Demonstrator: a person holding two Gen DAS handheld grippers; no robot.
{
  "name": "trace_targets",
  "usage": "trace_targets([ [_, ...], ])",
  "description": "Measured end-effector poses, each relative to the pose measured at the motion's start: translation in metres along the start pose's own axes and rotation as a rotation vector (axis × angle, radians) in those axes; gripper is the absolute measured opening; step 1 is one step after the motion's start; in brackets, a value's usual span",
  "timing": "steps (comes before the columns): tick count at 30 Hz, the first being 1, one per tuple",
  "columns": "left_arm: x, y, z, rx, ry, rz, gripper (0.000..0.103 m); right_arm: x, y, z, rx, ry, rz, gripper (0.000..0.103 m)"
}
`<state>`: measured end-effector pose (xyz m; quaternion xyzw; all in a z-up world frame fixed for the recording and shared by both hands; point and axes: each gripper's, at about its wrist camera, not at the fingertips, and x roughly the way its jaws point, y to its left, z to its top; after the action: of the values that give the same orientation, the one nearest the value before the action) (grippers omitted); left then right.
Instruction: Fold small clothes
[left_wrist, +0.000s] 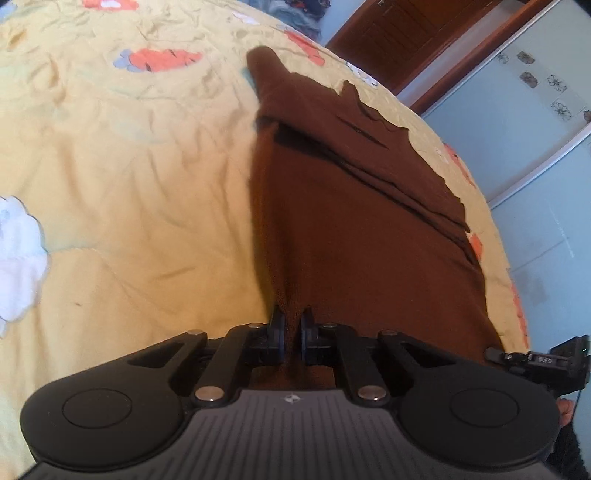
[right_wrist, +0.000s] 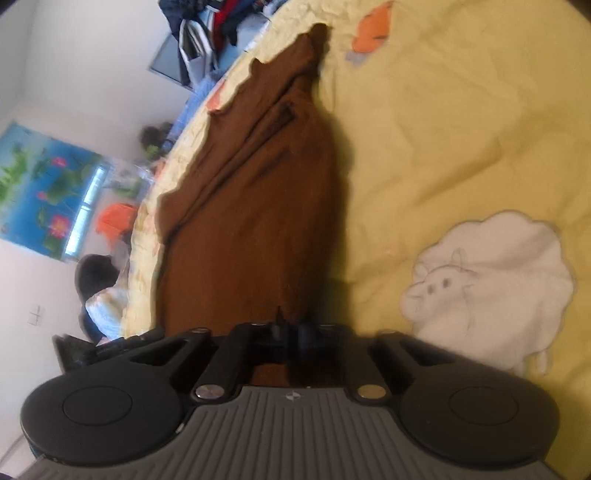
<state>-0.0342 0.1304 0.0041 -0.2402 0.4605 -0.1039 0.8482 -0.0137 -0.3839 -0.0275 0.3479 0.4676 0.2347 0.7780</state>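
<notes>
Brown garment (left_wrist: 351, 229) is lying on the yellow bedspread (left_wrist: 129, 192), running up frame centre; left gripper (left_wrist: 291, 328) and right gripper (right_wrist: 293, 332) are each pinching its near edge, likely for folding.

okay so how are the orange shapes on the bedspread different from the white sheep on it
The orange shapes are bright, elongated patches, each with a small bluish bit at one end; the white sheep is pale, rounded and fluffy-edged with a drawn face. Several orange shapes dot the yellow bedspread, mostly beyond the brown garment; the sheep lies near the right gripper. Both are flat prints on that bedspread.
</notes>
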Motion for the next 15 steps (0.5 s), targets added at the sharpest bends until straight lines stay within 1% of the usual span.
trace_targets([
  [1, -0.002, 0.0, 0.0, 0.019, -0.008, 0.02, 0.007, -0.006, -0.002, 0.002, -0.013, -0.028, -0.021, 0.01],
  [3, -0.007, 0.003, -0.003, 0.036, -0.006, 0.018, 0.009, -0.019, -0.014, 0.007, 0.011, -0.072, -0.028, 0.01],
  [5, -0.009, 0.004, -0.006, 0.025, 0.013, -0.001, 0.01, -0.021, -0.023, 0.009, 0.038, -0.067, -0.006, 0.01],
  [7, -0.009, 0.004, -0.01, -0.013, 0.076, -0.067, 0.019, -0.018, -0.015, 0.005, 0.038, -0.046, -0.007, 0.024],
  [8, -0.008, 0.005, -0.013, -0.041, 0.103, -0.122, 0.034, -0.017, -0.01, 0.001, 0.033, -0.029, 0.005, 0.042],
  [9, -0.01, 0.005, -0.017, -0.055, 0.112, -0.165, 0.052, -0.018, -0.004, -0.004, 0.026, -0.016, 0.036, 0.065],
  [10, -0.013, 0.004, -0.023, -0.051, 0.114, -0.19, 0.057, -0.018, 0.001, -0.011, 0.015, -0.006, 0.071, 0.073],
  [11, -0.016, 0.001, -0.029, -0.04, 0.117, -0.191, 0.057, -0.018, 0.006, -0.018, -0.001, 0.014, 0.094, 0.077],
  [12, -0.019, -0.001, -0.035, -0.027, 0.115, -0.185, 0.053, -0.017, 0.01, -0.026, -0.02, 0.041, 0.101, 0.074],
  [13, -0.022, -0.004, -0.041, -0.008, 0.109, -0.169, 0.043, -0.019, 0.012, -0.034, -0.033, 0.051, 0.102, 0.071],
  [14, -0.022, -0.008, -0.047, 0.021, 0.125, -0.133, 0.007, -0.02, 0.013, -0.043, -0.032, 0.052, 0.096, 0.045],
  [15, -0.022, -0.008, -0.053, 0.043, 0.124, -0.101, 0.004, -0.018, 0.012, -0.049, -0.036, 0.072, 0.069, 0.012],
])
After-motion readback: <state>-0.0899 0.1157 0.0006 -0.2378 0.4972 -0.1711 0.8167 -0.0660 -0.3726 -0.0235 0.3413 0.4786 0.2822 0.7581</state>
